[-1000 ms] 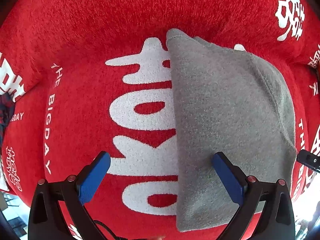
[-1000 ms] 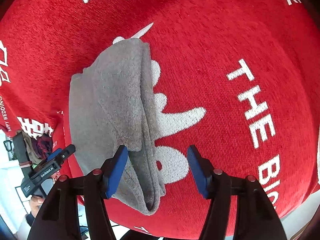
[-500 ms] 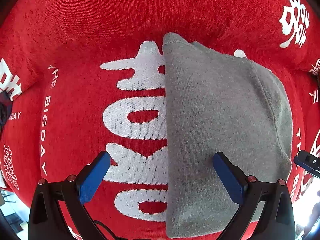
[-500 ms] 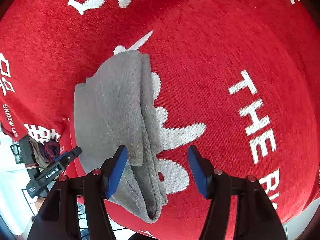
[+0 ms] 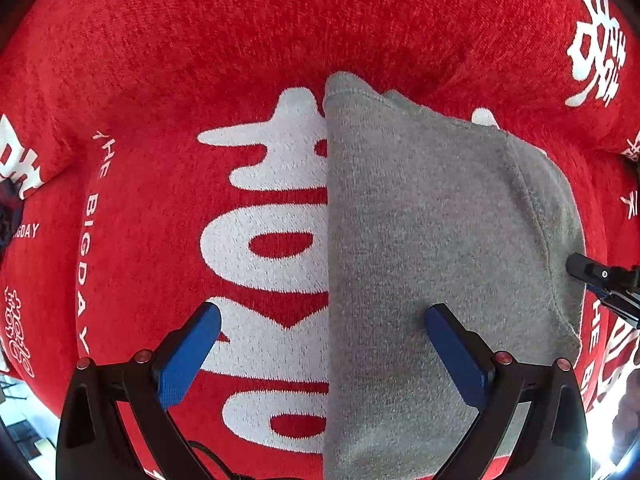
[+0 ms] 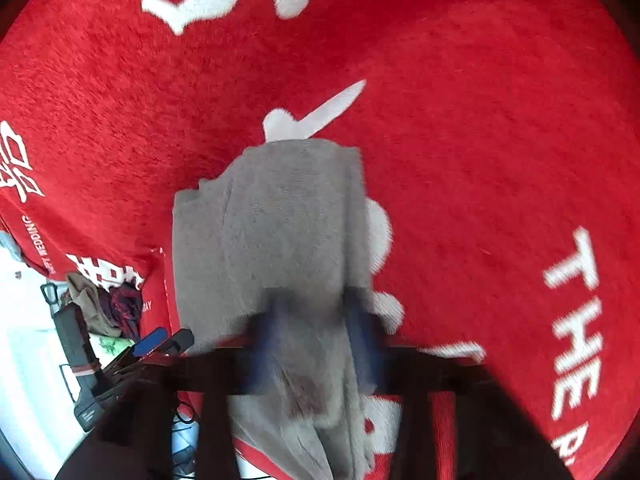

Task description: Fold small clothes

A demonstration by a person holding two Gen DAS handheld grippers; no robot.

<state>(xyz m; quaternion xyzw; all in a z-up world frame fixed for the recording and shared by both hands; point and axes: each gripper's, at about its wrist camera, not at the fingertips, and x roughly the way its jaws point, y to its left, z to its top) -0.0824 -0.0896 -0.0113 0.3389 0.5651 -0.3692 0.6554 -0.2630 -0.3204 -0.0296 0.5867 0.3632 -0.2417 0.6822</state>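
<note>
Right wrist: blurred fingers [image 6: 362,332] straddle grey garment [image 6: 276,232] on red cloth [image 6: 480,140].

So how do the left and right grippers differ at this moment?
The left gripper has its jaws spread wide and holds nothing; the right gripper has its jaws drawn in around the edge of the grey garment.
The left gripper appears sharp, the right gripper motion-blurred.
Both have blue pads on black fingers and sit over the red blanket.
</note>
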